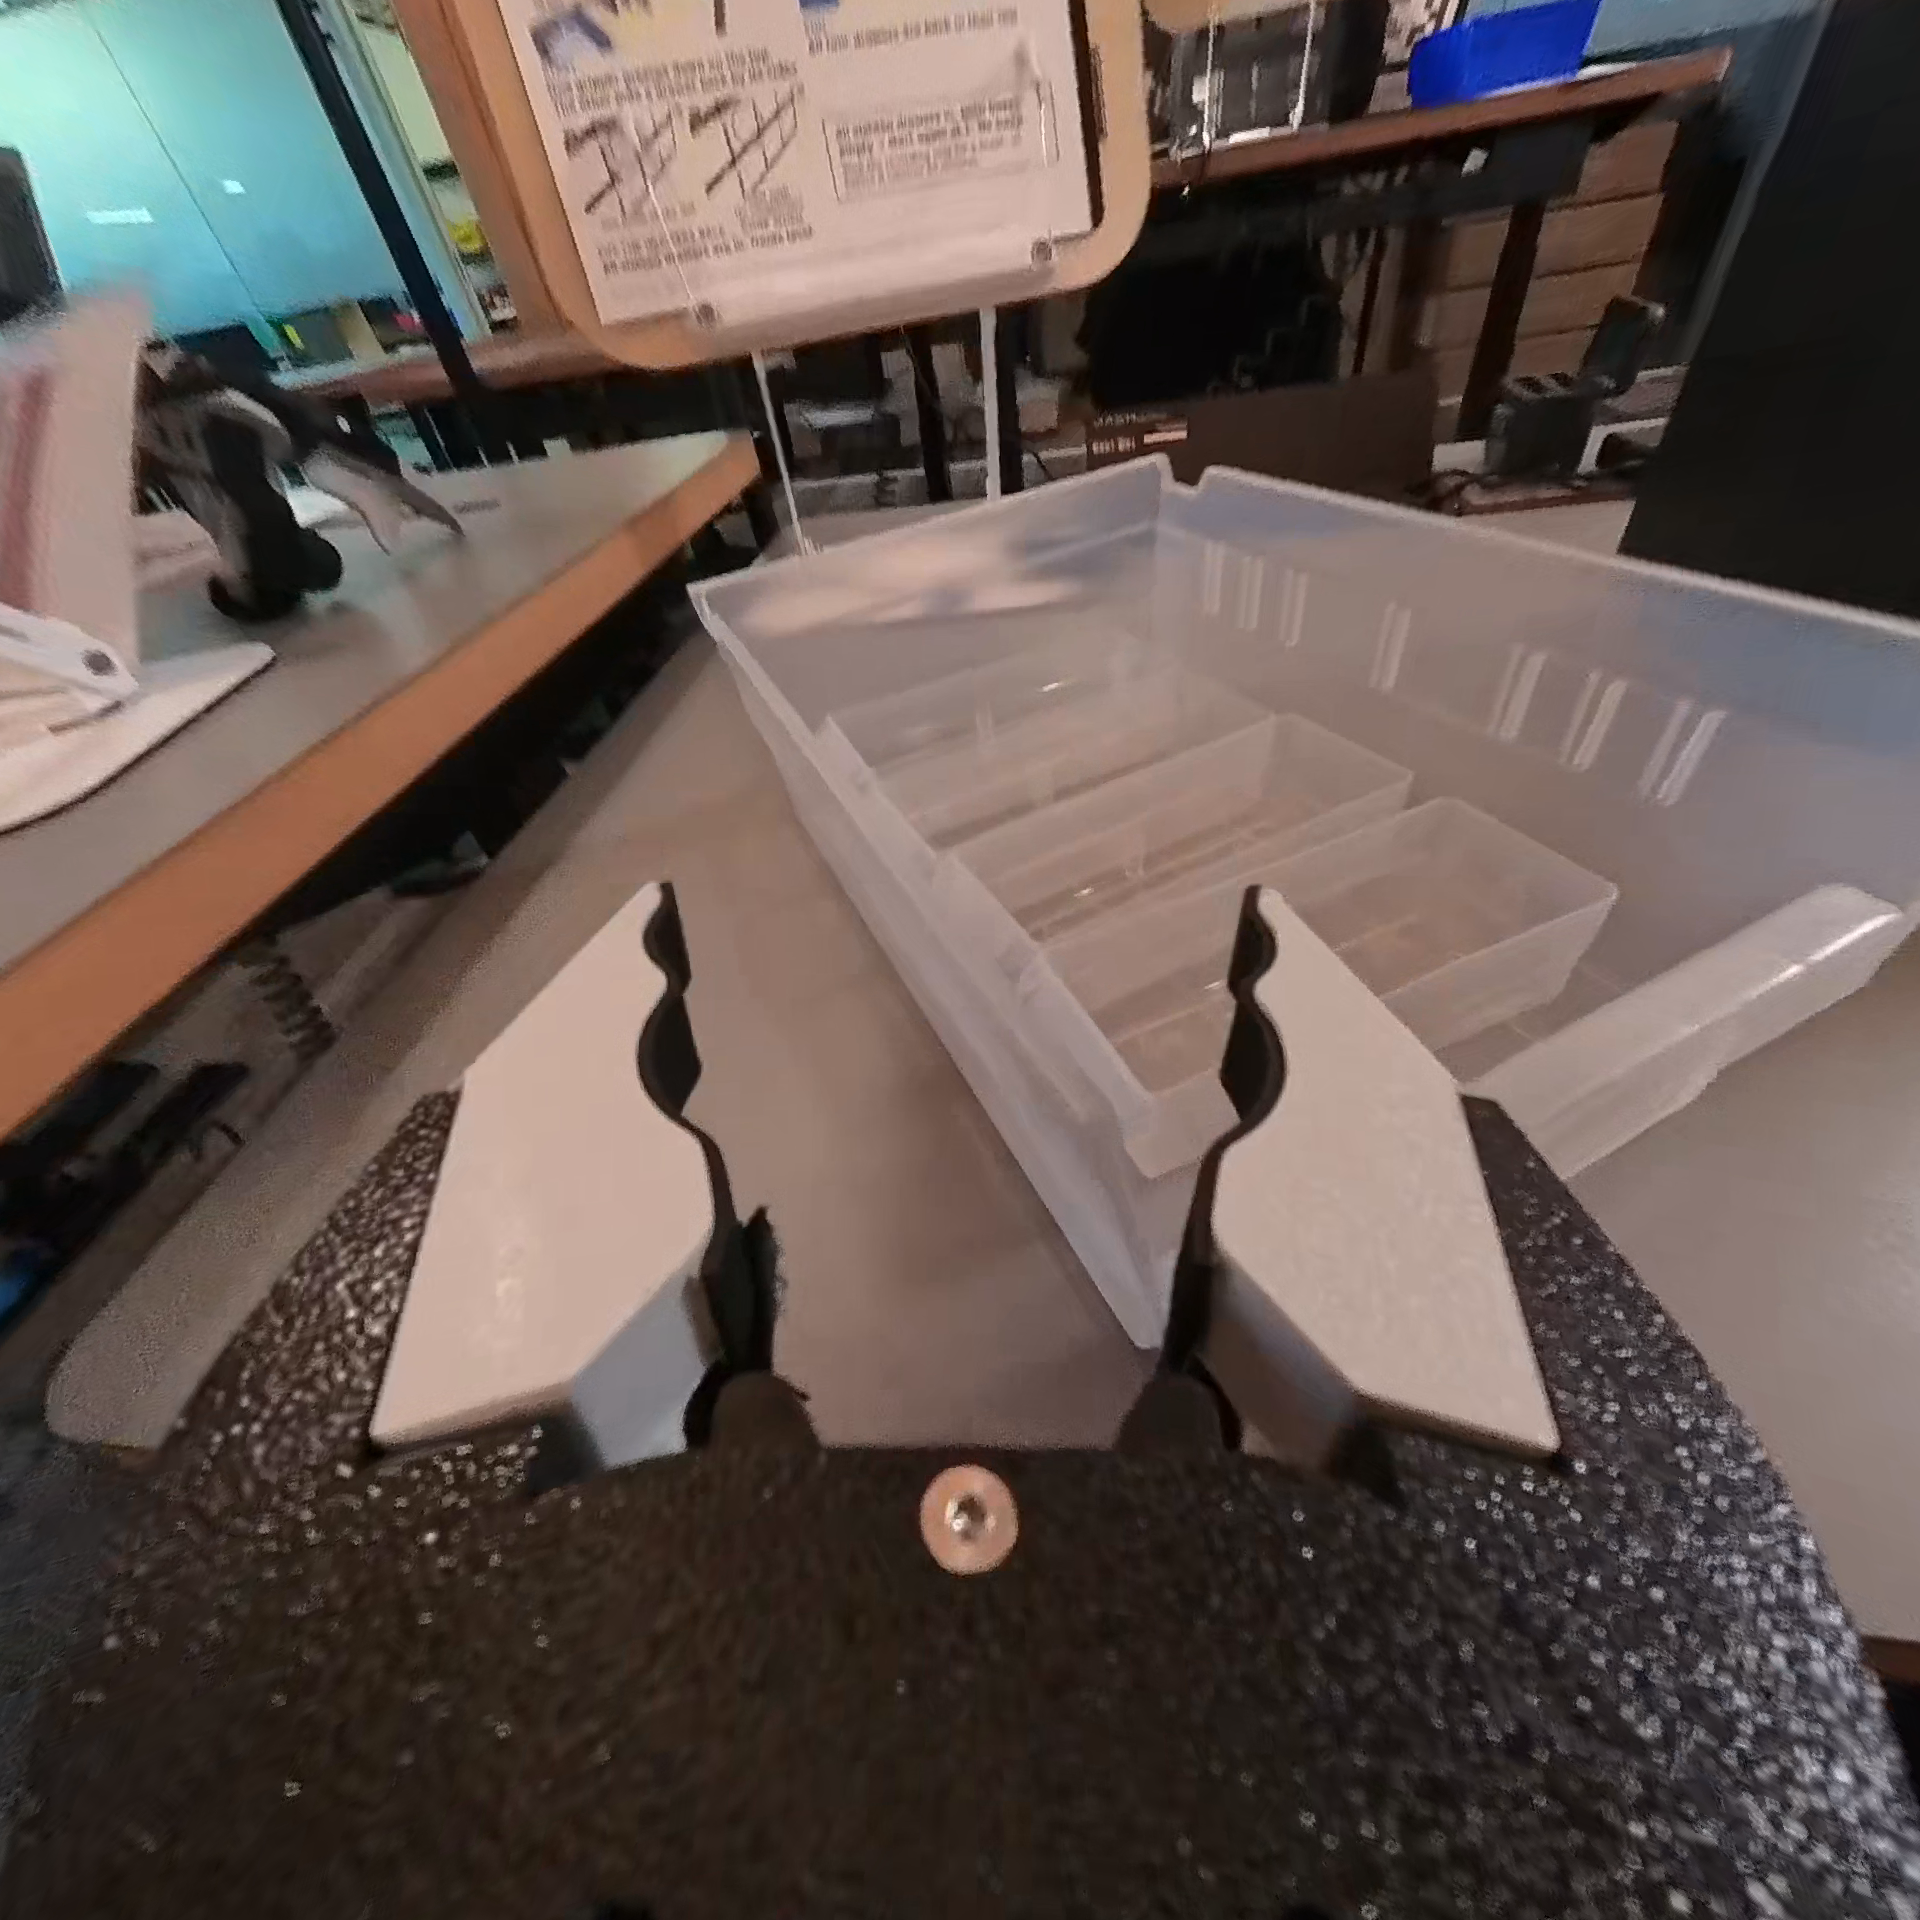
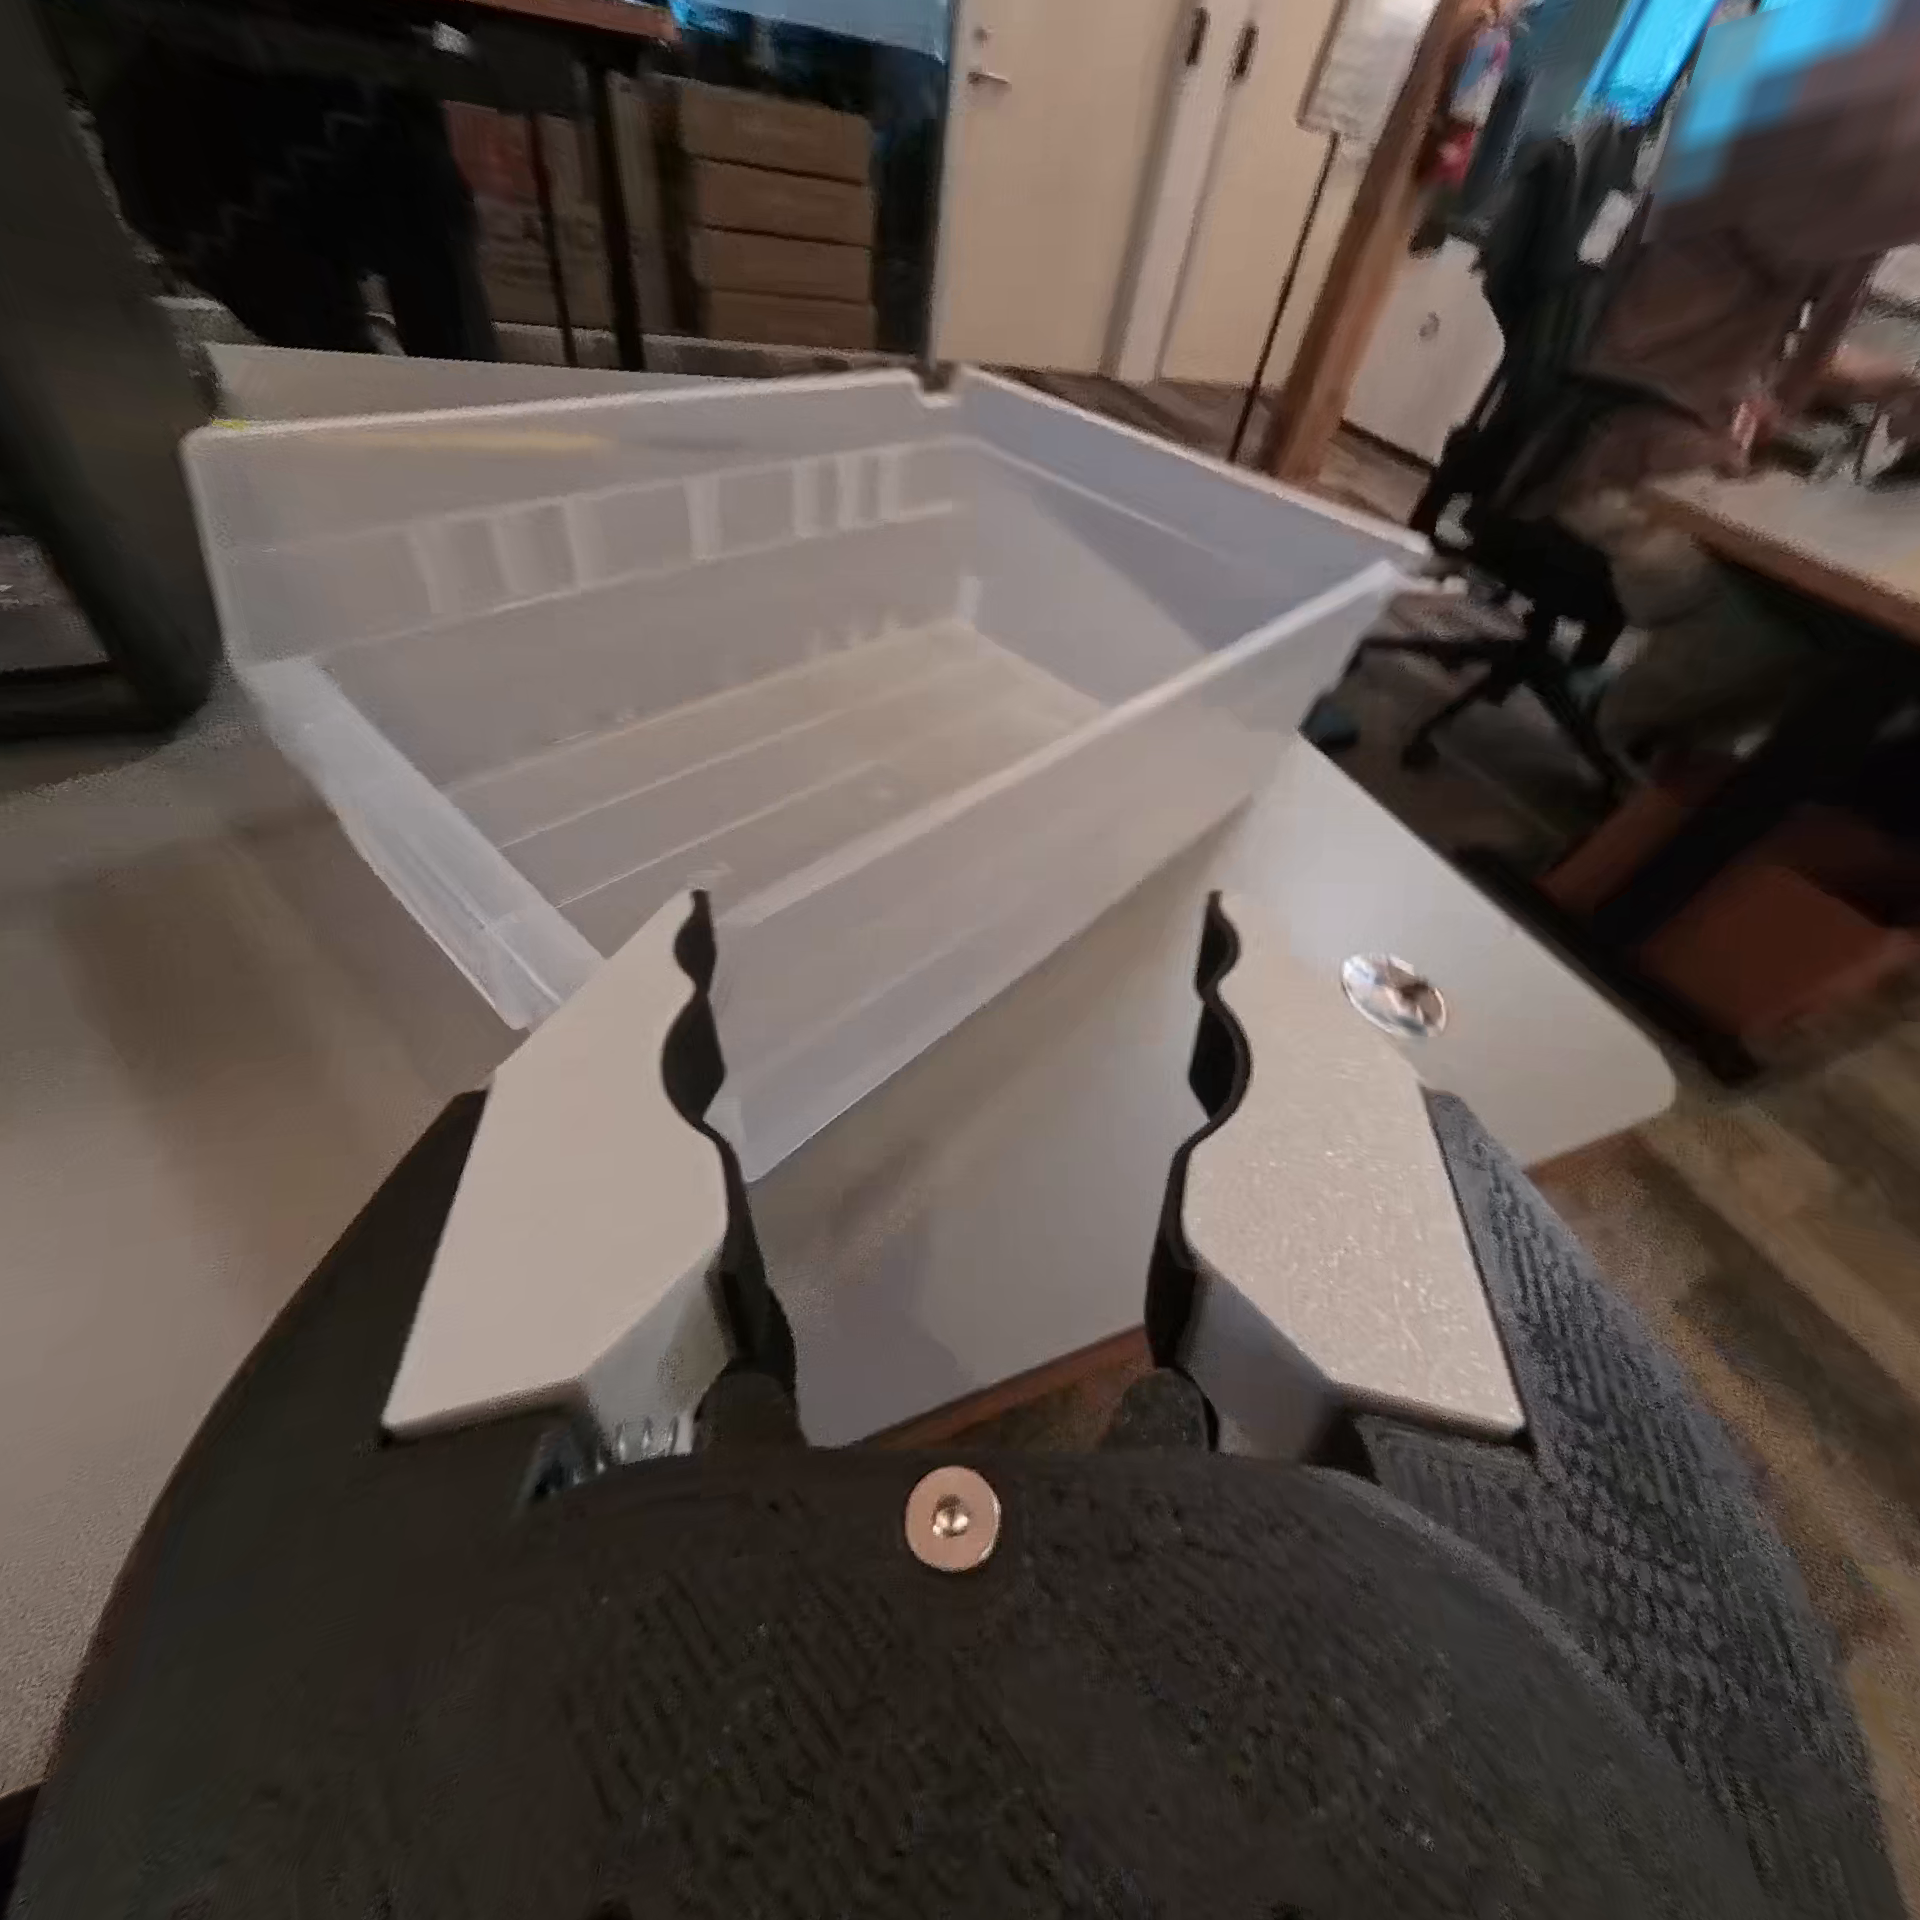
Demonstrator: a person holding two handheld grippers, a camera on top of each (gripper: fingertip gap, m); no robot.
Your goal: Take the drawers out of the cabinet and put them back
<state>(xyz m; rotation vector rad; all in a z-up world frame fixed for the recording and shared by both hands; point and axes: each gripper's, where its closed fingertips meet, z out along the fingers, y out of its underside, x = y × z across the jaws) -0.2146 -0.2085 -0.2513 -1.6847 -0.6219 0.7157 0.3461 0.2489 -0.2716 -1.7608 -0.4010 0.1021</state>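
Observation:
A large clear plastic drawer (image 1: 1455,665) lies on the grey table (image 1: 831,1091), out of any cabinet. Three small clear bins (image 1: 1174,821) lie inside it along its left wall. Its front handle lip (image 1: 1714,997) points to the right. My left gripper (image 1: 961,914) is open and empty; the drawer's near corner reaches its right finger (image 1: 1351,1195). In the right wrist view the same drawer (image 2: 665,582) sits ahead. My right gripper (image 2: 956,914) is open, and the drawer's near wall (image 2: 935,987) runs into the gap between its fingers.
A tall dark body (image 1: 1787,312) stands behind the drawer, also in the right wrist view (image 2: 83,416). A printed board (image 1: 831,156) hangs over the table's far edge. A second table (image 1: 312,707) is left. A person (image 2: 1683,416) sits right. A small clear disc (image 2: 1392,992) lies near the table corner.

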